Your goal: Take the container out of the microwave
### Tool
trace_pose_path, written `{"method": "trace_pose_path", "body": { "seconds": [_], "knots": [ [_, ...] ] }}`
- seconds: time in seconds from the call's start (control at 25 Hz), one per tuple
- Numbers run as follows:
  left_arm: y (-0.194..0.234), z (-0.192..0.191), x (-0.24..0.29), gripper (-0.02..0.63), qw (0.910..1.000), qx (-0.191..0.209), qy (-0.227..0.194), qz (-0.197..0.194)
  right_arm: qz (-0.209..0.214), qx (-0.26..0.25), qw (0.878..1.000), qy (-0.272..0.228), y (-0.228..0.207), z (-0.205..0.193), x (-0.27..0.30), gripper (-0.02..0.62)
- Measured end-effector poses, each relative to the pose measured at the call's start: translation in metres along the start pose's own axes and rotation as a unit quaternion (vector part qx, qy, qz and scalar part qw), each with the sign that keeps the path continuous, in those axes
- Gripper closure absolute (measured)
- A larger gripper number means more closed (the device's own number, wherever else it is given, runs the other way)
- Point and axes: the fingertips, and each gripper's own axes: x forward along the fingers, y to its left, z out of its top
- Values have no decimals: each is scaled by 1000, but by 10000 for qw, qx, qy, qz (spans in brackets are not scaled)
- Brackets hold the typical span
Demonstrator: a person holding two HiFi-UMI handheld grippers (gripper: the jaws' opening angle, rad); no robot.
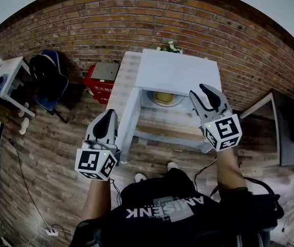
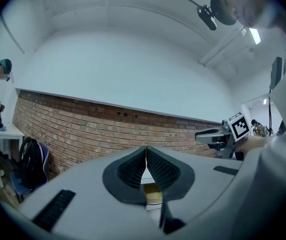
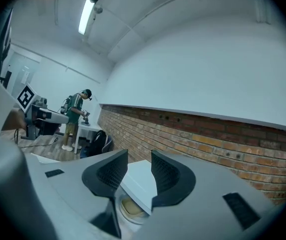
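left claw (image 2: 146, 150): jaws together, empty
right claw (image 3: 138, 160): jaws apart, empty, facing microwave (image 1: 177, 71)
risk: container (image 1: 163, 98) tips if pinched off-centre

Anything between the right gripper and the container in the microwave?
Nothing visible. The microwave door is swung open, the container sits exposed inside, and the right gripper faces it with open jaws, its path clear.
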Motion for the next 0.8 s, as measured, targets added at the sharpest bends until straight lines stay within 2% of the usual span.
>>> {"method": "trace_pose_path", "body": {
  "seconds": [0.4,0.6,0.8],
  "knots": [
    [-15,-16,12,591,9990,7,175,410,874,-110,9961,27,13,-43,39,390],
    [-26,-29,16,591,9976,-46,295,625,1169,-278,9927,87,16,-65,51,376],
    [-31,-46,13,591,9957,-129,396,831,1376,-306,9900,-89,29,-76,59,376]
  ]
}}
